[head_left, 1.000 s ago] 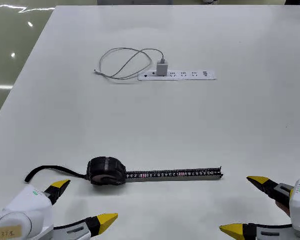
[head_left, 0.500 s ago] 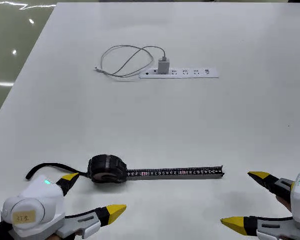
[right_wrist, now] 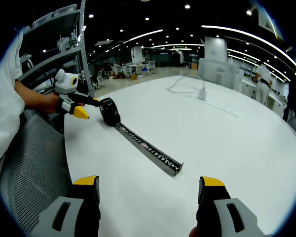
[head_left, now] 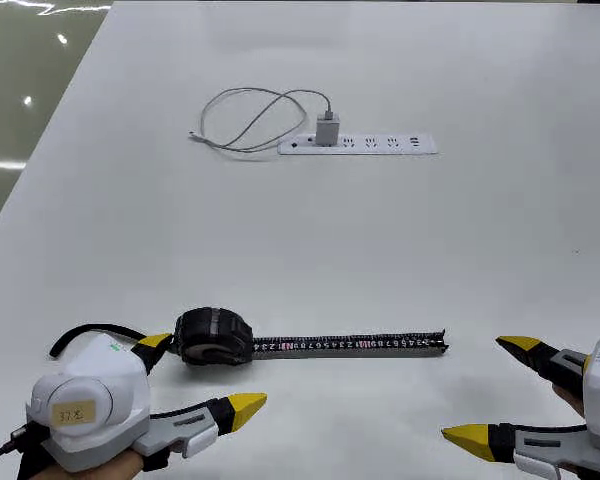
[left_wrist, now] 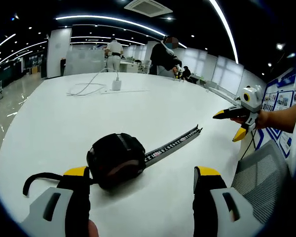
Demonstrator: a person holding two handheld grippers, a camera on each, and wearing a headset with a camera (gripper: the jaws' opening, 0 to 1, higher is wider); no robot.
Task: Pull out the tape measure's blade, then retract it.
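A black tape measure (head_left: 213, 336) lies on the white table (head_left: 380, 230), its blade (head_left: 350, 345) pulled out to the right and its wrist strap (head_left: 85, 334) trailing left. My left gripper (head_left: 206, 374) stands open just in front of the case, one yellow tip beside the case's left side. In the left gripper view the case (left_wrist: 116, 159) sits between and just beyond the open jaws of my left gripper (left_wrist: 142, 173). My right gripper (head_left: 494, 392) is open near the table's front right, a little beyond the blade's hooked end (right_wrist: 173, 169). Nothing lies between the jaws of my right gripper (right_wrist: 147, 183).
A white power strip (head_left: 358, 146) with a plugged-in charger (head_left: 326, 131) and a looped white cable (head_left: 250, 122) lies at the far middle of the table. The table's left edge drops to a glossy floor. People stand beyond the table's far end in the left gripper view.
My left gripper has moved forward and right, up to the tape measure's case. The right gripper has barely shifted. The tape measure and its blade stay as they were.
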